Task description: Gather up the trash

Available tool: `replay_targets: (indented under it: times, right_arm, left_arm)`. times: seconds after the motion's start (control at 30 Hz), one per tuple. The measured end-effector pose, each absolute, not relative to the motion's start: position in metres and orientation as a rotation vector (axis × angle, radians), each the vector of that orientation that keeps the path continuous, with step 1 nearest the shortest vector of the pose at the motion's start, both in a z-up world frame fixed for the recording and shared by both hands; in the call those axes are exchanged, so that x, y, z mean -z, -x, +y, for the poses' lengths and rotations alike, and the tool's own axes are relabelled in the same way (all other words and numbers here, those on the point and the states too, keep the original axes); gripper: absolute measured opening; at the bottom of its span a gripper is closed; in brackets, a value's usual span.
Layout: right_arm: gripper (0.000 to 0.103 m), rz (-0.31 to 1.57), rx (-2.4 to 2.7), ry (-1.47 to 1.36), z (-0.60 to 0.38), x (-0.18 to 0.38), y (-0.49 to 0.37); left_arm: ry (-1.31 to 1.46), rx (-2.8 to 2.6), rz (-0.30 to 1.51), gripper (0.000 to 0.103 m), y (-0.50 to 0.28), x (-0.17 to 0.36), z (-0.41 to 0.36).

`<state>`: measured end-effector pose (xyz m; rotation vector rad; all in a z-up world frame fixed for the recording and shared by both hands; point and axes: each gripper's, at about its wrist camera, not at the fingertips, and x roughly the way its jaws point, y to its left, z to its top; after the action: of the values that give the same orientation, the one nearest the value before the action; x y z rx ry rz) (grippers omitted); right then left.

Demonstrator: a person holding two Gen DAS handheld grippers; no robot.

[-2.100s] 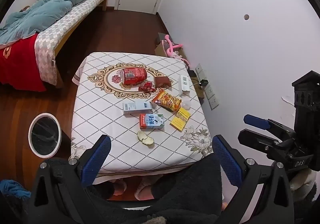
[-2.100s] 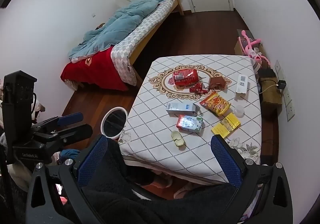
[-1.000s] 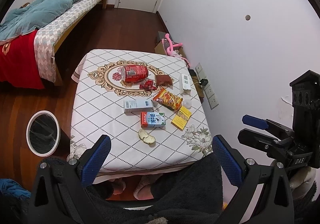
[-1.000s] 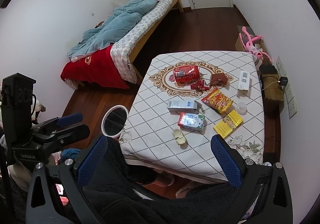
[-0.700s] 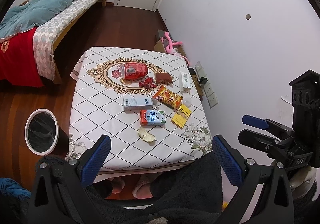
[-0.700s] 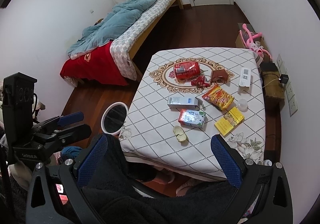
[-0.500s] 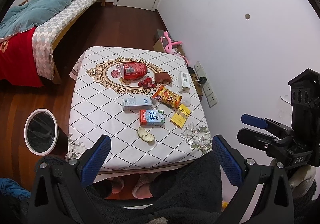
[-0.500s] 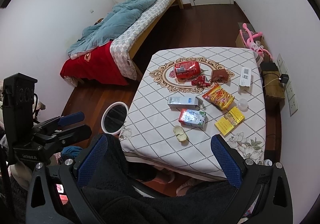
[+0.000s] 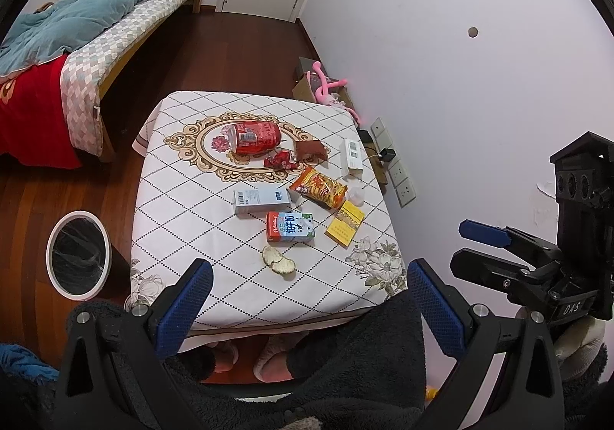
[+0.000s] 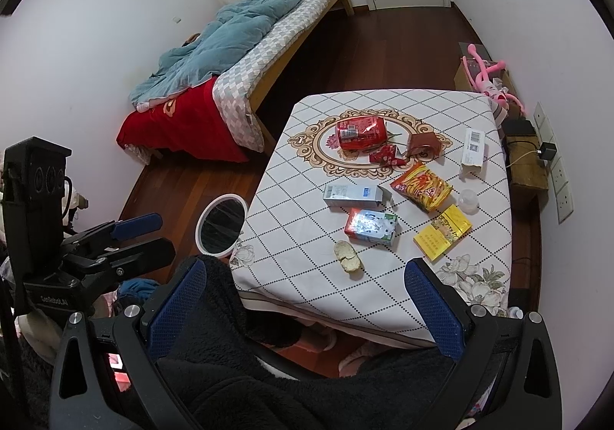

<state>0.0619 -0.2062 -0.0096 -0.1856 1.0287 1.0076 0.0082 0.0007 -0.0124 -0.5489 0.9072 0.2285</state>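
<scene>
Bed [image 9: 96,30]: it stands along the far left wall under a blue quilt and a red cover, well apart from your work.
Table [image 9: 184,207]: you face its near edge; a diamond-patterned cloth with a gold oval covers it, and all the trash lies on its right half.
Bin [image 9: 76,255]: white-rimmed and lined in black, it stands on the wood floor just beside the table's left near corner.
Left gripper [image 9: 307,299]: you hold it high over the near edge with both blue fingers spread wide, nothing between them.
Right gripper [image 10: 305,299]: it is held likewise, jaws wide apart and holding nothing.
Red can [image 9: 253,137]: it lies on its side inside the gold oval.
Snack bag [image 9: 317,187]: orange, right of centre, near a small clear cup [image 9: 355,195].
Grey-blue carton [image 9: 261,201]: it lies flat at the centre.
Milk carton [image 9: 291,226]: red and blue, just nearer you than the grey-blue one.
Yellow pack [image 9: 344,223]: right of the milk carton.
White box [image 9: 352,156]: near the right edge.
Brown wrapper [image 9: 310,149]: beside red wrappers [image 9: 280,161], right of the can.
Peel [image 9: 278,260]: pale scraps nearest you.
</scene>
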Motion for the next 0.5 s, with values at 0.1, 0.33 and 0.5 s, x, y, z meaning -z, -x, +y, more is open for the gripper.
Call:
replay_targets:
  times: [0.1, 0.33, 0.5]
  right_arm:
    - [0.103, 1.027, -1.007, 0.186, -0.2063, 0.0093, -0.0615]
    - [0.103, 1.026, -1.012, 0.185, -0.2051, 0.0096, -0.0603]
    - [0.103, 1.026, -1.014, 0.184, -0.2047, 0.0093, -0.0602]
  left_arm:
    - [0.549, -0.226, 0.909, 0.103, -0.0103, 0.0113, 0.0005]
    - [0.546, -0.219, 0.91, 0.103, -0.0135, 0.01, -0.0012]
    - [0.538, -0.212, 0.908, 0.103, -0.0092, 0.0083, -0.0035]
